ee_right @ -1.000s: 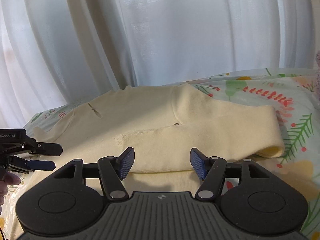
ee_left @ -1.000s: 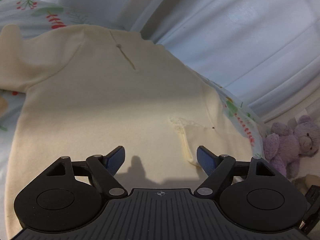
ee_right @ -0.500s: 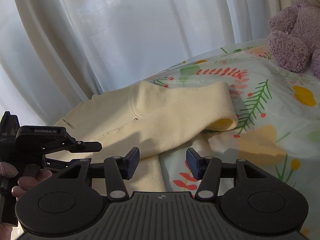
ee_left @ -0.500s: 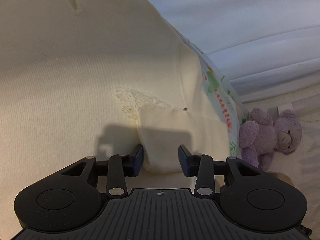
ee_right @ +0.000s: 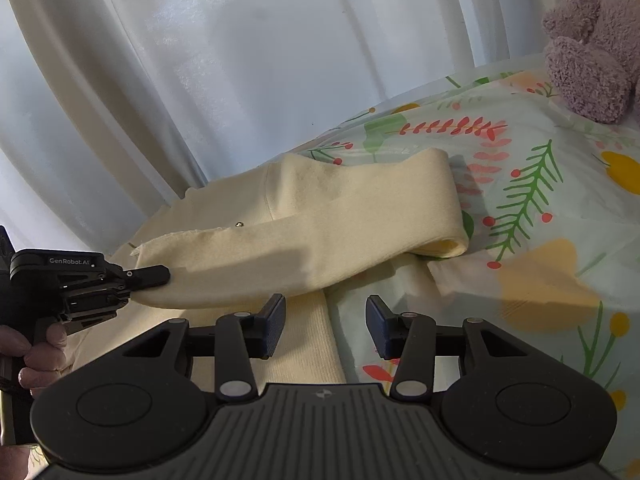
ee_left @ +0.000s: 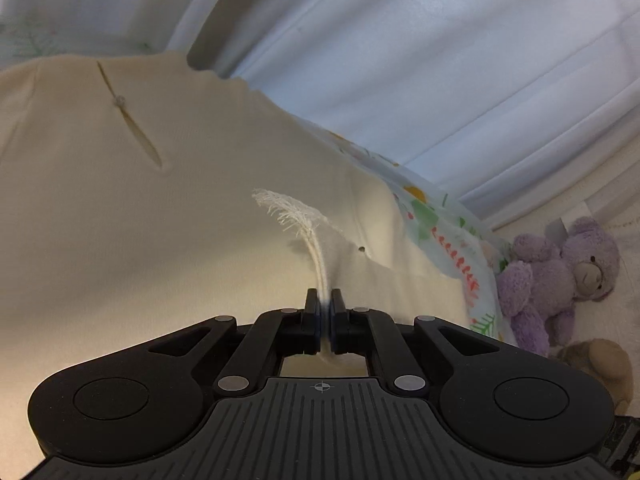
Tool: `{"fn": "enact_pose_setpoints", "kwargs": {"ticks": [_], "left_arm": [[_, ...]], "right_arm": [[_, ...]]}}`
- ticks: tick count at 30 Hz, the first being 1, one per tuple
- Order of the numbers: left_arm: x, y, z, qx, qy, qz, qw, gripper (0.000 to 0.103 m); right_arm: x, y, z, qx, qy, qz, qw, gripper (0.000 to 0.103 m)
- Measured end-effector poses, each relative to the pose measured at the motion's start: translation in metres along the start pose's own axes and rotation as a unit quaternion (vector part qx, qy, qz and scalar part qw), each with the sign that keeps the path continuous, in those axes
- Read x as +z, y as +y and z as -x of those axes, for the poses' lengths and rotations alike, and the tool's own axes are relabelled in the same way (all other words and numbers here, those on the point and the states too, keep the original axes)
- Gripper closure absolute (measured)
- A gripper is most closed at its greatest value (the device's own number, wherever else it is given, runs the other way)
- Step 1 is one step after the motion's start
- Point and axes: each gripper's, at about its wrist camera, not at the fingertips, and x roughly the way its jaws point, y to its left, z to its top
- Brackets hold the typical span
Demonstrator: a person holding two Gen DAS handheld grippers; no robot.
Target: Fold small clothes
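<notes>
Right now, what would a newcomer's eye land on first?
The cream garment spread over the floral bedsheet, with the left gripper shut on its frayed edge. The right gripper hangs open at the ribbed hem, and a purple teddy bear sits beside the bed.

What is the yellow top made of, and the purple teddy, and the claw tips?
The yellow top looks like soft knitted cotton or fleece: matte, a bit fuzzy, with a ribbed hem and a frayed edge. The purple teddy looks like fluffy plush, probably synthetic. The right claw looks like hard matte black plastic, and its fingertips carry blue pads with a fine grid, likely rubber.
</notes>
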Motion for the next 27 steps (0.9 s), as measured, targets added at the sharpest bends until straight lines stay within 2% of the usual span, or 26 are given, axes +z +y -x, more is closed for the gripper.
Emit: {"fn": "enact_pose_setpoints", "kwargs": {"ticks": [5, 7, 10, 13, 14, 15, 16, 22, 24, 27], "left_arm": [[0.009, 0.041, 0.029, 0.098, -0.034, -0.014, 0.9945, 0.097], [0.008, 0.057, 0.031, 0.112, -0.026, -0.006, 0.9933, 0.097], [0.006, 0.071, 0.028, 0.108, -0.016, 0.01, 0.9939, 0.09], [0.007, 0.074, 0.022, 0.083, -0.025, 0.014, 0.9961, 0.083], [0.008, 0.076, 0.018, 0.07, -0.023, 0.018, 0.9971, 0.084], [0.01, 0.076, 0.016, 0.067, -0.02, 0.024, 0.9973, 0.096], [0.011, 0.073, 0.014, 0.064, -0.019, 0.028, 0.9974, 0.097], [0.028, 0.053, 0.051, 0.037, -0.08, 0.02, 0.9959, 0.097], [0.033, 0.051, 0.067, 0.042, -0.103, 0.018, 0.9936, 0.097], [0.039, 0.053, 0.084, 0.077, -0.131, 0.005, 0.9884, 0.097]], "right_arm": [[0.004, 0.006, -0.01, 0.01, 0.006, 0.003, 1.0, 0.058], [0.004, 0.01, -0.015, 0.014, 0.011, 0.003, 1.0, 0.058], [0.005, 0.017, -0.022, 0.021, 0.018, 0.007, 1.0, 0.058], [0.006, 0.022, -0.028, 0.028, 0.024, 0.01, 0.999, 0.058], [0.007, 0.024, -0.03, 0.03, 0.026, 0.01, 0.999, 0.058], [0.008, 0.025, -0.031, 0.031, 0.027, 0.009, 0.999, 0.058], [0.011, 0.025, -0.034, 0.035, 0.028, 0.004, 0.999, 0.058], [0.022, 0.023, -0.05, 0.058, 0.03, -0.037, 0.997, 0.058], [0.025, 0.022, -0.056, 0.063, 0.032, -0.051, 0.996, 0.058], [0.028, 0.023, -0.069, 0.064, 0.039, -0.068, 0.995, 0.062]]}}
